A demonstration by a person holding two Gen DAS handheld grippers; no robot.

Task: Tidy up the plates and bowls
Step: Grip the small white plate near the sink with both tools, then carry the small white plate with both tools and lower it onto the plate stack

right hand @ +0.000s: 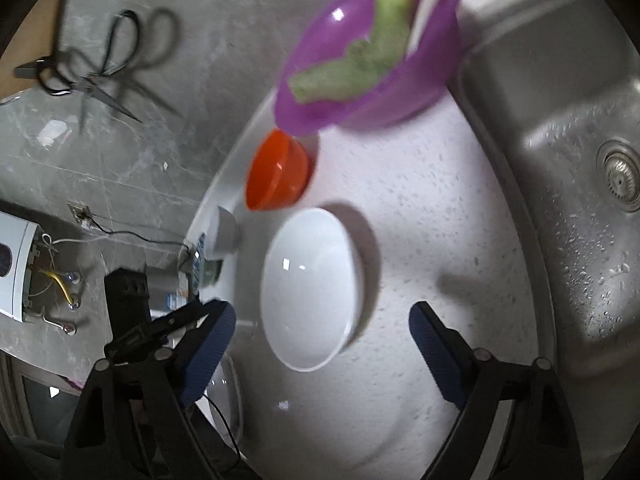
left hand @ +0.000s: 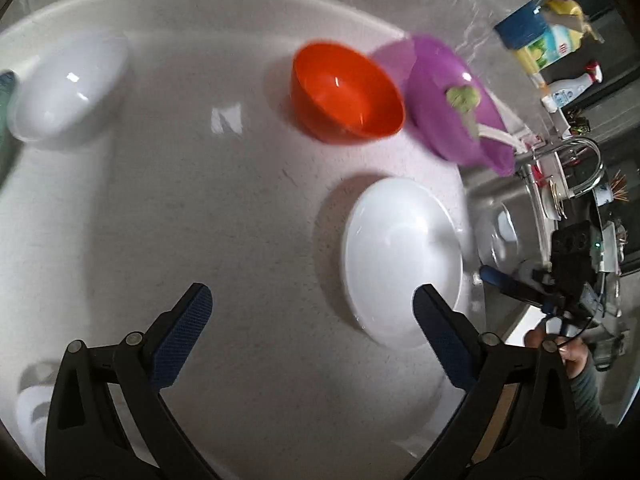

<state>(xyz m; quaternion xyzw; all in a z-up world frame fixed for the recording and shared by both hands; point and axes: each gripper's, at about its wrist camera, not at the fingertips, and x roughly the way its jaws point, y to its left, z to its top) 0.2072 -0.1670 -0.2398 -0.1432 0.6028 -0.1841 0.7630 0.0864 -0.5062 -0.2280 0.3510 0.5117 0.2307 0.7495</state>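
On the speckled white counter (left hand: pixel 224 216) stand an orange bowl (left hand: pixel 346 90), a purple bowl (left hand: pixel 456 100) holding a green cloth and a white spoon, a white bowl (left hand: pixel 402 262) near the sink, and another white bowl (left hand: pixel 68 88) at the far left. My left gripper (left hand: pixel 312 308) is open and empty above the counter, its right finger over the near white bowl's rim. My right gripper (right hand: pixel 322 326) is open and empty, its fingers on either side of that white bowl (right hand: pixel 312 288). The orange bowl (right hand: pixel 278 176) and purple bowl (right hand: pixel 368 52) lie beyond it.
A steel sink (right hand: pixel 568 184) with a drain lies right of the counter, with a tap (left hand: pixel 584 160) and dishes beside it. Scissors (right hand: pixel 92 76) hang on the grey wall. Bottles and a blue tub (left hand: pixel 520 26) stand at the back. A small grey cup (right hand: pixel 226 234) sits at the counter's edge.
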